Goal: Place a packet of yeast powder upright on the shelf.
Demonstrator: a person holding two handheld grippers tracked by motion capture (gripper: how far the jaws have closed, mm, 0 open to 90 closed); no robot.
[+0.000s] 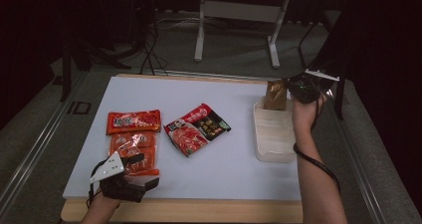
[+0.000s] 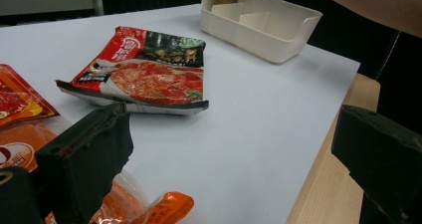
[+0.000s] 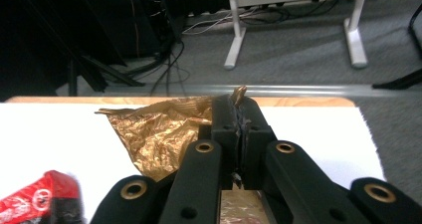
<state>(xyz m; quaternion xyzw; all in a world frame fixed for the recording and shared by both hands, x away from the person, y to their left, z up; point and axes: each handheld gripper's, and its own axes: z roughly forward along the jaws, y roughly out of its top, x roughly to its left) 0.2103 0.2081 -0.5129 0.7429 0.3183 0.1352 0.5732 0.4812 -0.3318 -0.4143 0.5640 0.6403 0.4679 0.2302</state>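
A gold foil packet (image 1: 275,95) hangs over the far end of the white divided tray (image 1: 273,152), pinched at its top edge by my right gripper (image 1: 291,88). The right gripper view has the jaws pressed together on the crinkled gold packet (image 3: 159,129) at the gripper's tip (image 3: 241,115). My left gripper (image 1: 142,171) rests at the near left of the white board, jaws wide apart with nothing between them, just over the clear orange packet (image 1: 134,152). In the left gripper view its fingers (image 2: 94,149) frame the red and black packet (image 2: 144,69) and the tray (image 2: 259,22).
An orange-red sachet (image 1: 133,121) lies at the left and a red and black soup-base packet (image 1: 196,128) in the middle of the white board (image 1: 234,169). The wooden table edge (image 1: 199,210) runs along the front. White desk legs (image 1: 200,35) stand on the floor behind.
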